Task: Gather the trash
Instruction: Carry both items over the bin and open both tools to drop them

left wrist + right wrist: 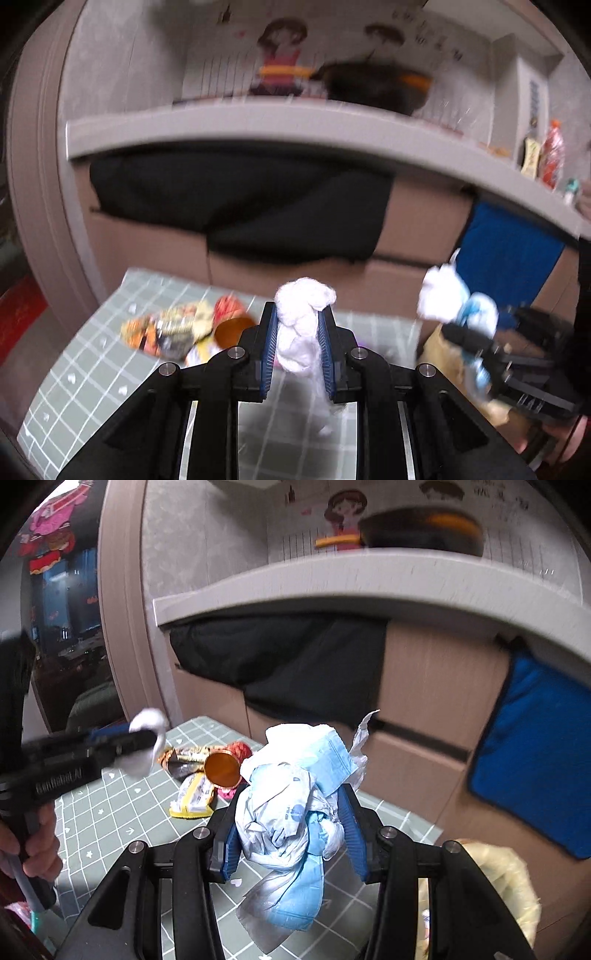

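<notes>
Left gripper (297,332) clamps white tissue (301,321) aloft; right gripper (291,823) clamps blue wrapper (291,812)

We saw a grey wall (122,62) with a child's drawing (280,55) above a pale shelf (258,125). Under the shelf stood cardboard boxes (417,218), draped with a black cloth (240,199) and a blue cloth (532,746). In front lay a green grid mat (92,369). At left, 1 dark window (70,627) reflected room lights.
</notes>
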Tool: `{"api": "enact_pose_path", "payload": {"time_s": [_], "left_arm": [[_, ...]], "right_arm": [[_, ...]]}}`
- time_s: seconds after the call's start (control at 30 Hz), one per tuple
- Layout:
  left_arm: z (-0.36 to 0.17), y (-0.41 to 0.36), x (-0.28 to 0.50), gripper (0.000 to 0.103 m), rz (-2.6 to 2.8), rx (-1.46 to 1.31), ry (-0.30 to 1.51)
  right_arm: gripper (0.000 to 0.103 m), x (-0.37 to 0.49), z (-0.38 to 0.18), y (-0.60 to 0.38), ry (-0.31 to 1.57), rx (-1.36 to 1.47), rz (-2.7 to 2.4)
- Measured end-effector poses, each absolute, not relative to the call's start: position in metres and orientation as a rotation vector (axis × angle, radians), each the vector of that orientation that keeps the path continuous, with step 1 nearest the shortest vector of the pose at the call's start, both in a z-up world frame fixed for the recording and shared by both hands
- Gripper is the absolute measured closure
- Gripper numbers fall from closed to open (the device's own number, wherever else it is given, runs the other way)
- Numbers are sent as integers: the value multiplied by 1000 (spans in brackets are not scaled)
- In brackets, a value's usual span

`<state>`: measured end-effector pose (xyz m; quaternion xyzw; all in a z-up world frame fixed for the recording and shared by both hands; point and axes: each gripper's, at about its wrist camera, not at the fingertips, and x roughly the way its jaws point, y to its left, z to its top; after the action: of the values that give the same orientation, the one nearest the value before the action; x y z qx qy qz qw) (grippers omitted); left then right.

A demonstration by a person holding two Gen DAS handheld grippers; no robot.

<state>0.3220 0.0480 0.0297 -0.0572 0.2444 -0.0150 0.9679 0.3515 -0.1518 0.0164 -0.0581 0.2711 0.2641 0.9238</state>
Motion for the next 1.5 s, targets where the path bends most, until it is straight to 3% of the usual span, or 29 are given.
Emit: {"api": "enact_pose_path", "payload": {"time_s": [0.27,0.57,1.0,1.5], "left_arm": [[74,12,316,81,-79,-118,347],[88,-40,327,81,-182,-123,325],[58,-128,355,81,-347,-115,422],[-9,-199,378,81,-460,-65,573]], "right_arm": [[59,334,63,-185,459,-137,488],[59,323,94,-238,379,-132,392],[59,315,83,-315,410,-73,251],[59,333,25,-382,541,73,173]]}}
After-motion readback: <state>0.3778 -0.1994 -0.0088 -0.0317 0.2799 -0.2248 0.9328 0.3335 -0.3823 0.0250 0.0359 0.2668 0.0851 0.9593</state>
